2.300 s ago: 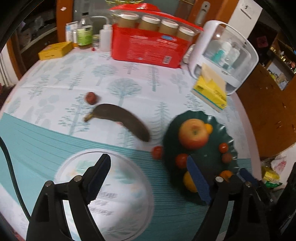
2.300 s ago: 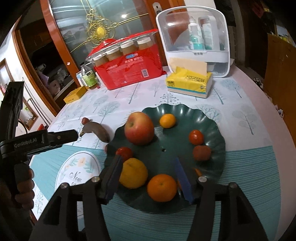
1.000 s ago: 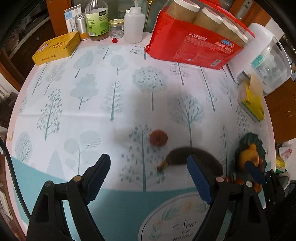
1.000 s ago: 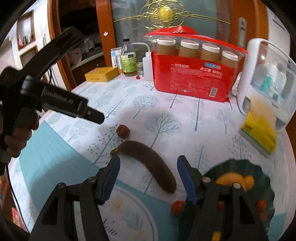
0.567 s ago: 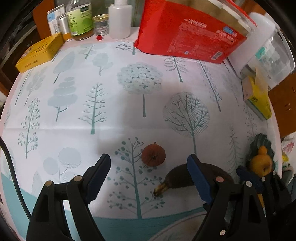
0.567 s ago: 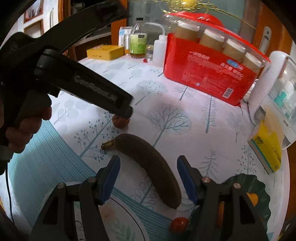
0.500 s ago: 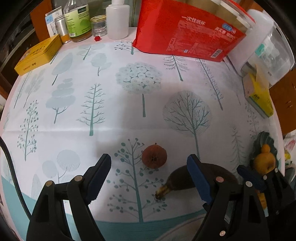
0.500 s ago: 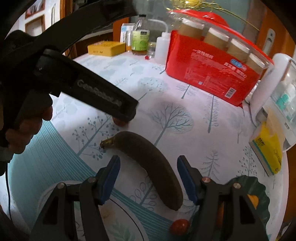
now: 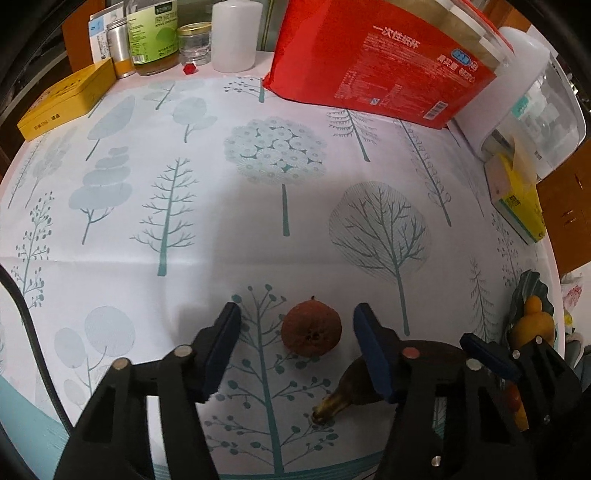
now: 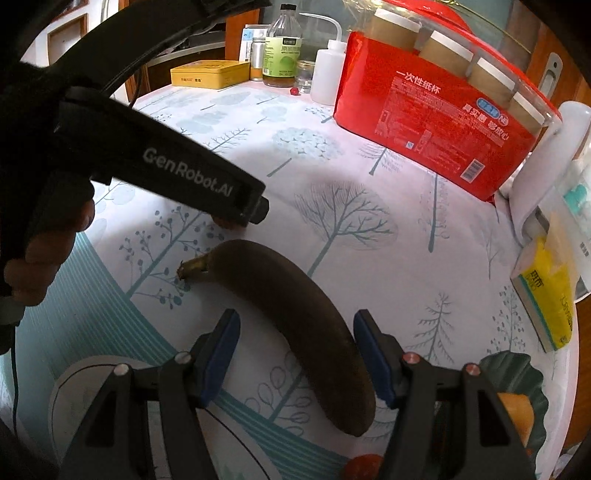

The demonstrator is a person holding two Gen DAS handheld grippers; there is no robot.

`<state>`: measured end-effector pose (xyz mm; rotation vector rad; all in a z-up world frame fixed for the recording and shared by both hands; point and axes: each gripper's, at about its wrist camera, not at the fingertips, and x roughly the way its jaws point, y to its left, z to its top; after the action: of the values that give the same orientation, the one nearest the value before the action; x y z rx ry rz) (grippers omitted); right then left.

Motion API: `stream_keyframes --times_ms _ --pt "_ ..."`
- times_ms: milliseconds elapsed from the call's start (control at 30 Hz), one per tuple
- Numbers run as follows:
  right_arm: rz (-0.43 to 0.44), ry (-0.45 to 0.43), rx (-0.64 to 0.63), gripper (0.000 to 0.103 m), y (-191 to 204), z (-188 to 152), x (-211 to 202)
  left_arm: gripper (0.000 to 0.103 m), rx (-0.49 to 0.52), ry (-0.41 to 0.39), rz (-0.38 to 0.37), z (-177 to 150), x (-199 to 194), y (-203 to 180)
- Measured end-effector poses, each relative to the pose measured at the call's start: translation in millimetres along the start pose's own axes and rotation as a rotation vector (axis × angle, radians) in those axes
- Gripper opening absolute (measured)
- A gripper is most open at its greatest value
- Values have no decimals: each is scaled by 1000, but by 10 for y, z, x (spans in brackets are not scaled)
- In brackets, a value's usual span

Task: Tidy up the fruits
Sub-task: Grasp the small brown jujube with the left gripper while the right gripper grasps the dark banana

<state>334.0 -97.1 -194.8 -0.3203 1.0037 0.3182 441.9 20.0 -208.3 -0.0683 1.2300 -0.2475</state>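
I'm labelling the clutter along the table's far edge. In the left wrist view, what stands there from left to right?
Yellow tin → silver can → green-labelled bottle → small glass jar → white plastic bottle → red pack of paper cups → white storage box.

Everything I see sits around the red pack of paper cups (image 9: pixel 380 59) at the far side of the tree-print tablecloth (image 9: pixel 221 206). Just to its left stands a white squeeze bottle (image 9: pixel 233 35), then a small glass jar (image 9: pixel 194 42), a green-labelled bottle (image 9: pixel 153 35) and, farther left, a yellow tin (image 9: pixel 62 99). To the pack's right stands a white clear-fronted organizer (image 9: pixel 535 107), with a yellow tissue pack (image 9: pixel 517 199) in front of it.
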Motion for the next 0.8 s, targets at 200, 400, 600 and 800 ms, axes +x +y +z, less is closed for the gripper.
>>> stream_keyframes --times_ms 200,400,600,800 --pt "13 10 1 63 -42 8 100 42 20 -10 13 5 12 -43" --pt "59 -1 46 60 -134 9 152 31 23 -26 -15 -21 -11 -71" --pt "110 -19 100 57 -222 -9 160 30 -2 -44 -31 -40 -17 -25" --pt "145 -26 180 41 -330 -50 129 30 -19 -77 -32 -55 -125 38"
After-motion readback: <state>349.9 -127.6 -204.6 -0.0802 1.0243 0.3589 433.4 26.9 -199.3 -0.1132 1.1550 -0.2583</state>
